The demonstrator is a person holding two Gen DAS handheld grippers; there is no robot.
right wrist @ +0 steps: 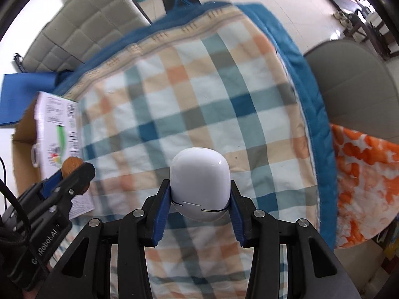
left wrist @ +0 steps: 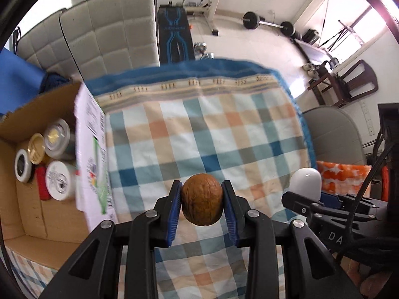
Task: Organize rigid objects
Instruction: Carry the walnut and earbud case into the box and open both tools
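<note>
My left gripper (left wrist: 201,200) is shut on a brown walnut (left wrist: 201,199) and holds it above the checked cloth (left wrist: 199,134). My right gripper (right wrist: 199,196) is shut on a white rounded case (right wrist: 199,182), also held above the cloth. In the left wrist view the white case (left wrist: 306,183) and right gripper show at the right. In the right wrist view the walnut (right wrist: 71,165) shows at the left in the left gripper. A cardboard box (left wrist: 30,211) at the left holds several jars and tins (left wrist: 56,137), with a raised white printed flap (left wrist: 91,154).
The cloth-covered table has a blue border (right wrist: 309,114). Grey padded chairs (left wrist: 112,32) stand behind it and a grey chair (right wrist: 354,84) with an orange patterned cloth (right wrist: 361,179) at the right. Gym weights (left wrist: 251,20) lie on the floor beyond.
</note>
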